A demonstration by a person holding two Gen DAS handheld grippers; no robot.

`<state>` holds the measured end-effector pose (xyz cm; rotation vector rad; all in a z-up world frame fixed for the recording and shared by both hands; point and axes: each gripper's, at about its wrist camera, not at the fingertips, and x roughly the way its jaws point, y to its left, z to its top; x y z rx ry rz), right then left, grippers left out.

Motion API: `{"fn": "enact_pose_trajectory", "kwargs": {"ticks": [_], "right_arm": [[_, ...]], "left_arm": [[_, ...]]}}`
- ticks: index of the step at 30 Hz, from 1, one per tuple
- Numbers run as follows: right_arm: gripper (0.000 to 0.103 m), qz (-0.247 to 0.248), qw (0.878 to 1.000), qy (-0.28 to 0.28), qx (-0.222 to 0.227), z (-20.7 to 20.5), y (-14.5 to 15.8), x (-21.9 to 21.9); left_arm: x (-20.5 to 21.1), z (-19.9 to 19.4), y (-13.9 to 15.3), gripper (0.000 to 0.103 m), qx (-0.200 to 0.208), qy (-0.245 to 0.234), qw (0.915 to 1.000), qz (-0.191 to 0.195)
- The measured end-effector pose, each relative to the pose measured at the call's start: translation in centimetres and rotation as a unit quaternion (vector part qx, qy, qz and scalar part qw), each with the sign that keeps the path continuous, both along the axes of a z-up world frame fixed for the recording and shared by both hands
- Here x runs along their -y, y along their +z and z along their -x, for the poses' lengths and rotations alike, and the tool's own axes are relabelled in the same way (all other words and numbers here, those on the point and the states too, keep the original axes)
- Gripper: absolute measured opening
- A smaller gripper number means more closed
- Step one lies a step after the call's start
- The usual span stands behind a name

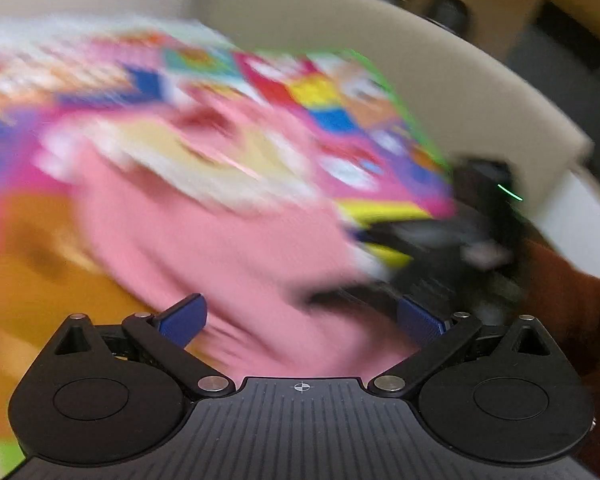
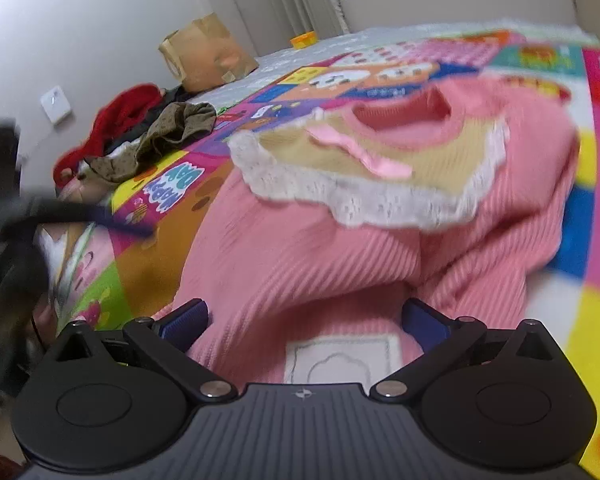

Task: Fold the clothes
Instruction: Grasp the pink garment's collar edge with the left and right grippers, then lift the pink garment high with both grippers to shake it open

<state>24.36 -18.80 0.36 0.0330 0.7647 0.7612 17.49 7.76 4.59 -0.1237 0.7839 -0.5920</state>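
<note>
Both the left tongs [image 1: 300, 320] and the right tongs [image 2: 304, 320] stand wide apart with nothing between their blue pads, each poised low over the pink sweater [image 2: 300, 248]. The sweater lies rumpled, collar away from the cameras, on the bright patterned mat [image 2: 172, 188], near a heap of other clothes [image 2: 140, 136]. The ribbed knit looks thick and slack, so a pinch here might catch several layers or the mat, dragging the fold crooked.
</note>
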Motion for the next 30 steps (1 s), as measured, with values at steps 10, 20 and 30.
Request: {"fn": "enact_pose_trajectory", "kwargs": {"ticks": [10, 20, 30], "right_arm": [[0.103, 0.249, 0.93, -0.147, 0.228, -11.5, 2.8, -5.9], [0.078, 0.406, 0.791, -0.195, 0.413, -12.5, -1.0, -6.2], [0.076, 0.381, 0.735, -0.229, 0.512, -10.4, 3.4, -3.8]], "left_arm": [[1.1, -11.5, 1.3, 0.103, 0.081, 0.153, 0.9794, -0.104], [8.1, -19.9, -2.1, 0.103, 0.044, 0.101, 0.9833, -0.145], [12.9, -25.1, -2.8, 0.103, -0.005, 0.063, 0.9956, -0.07]]}}
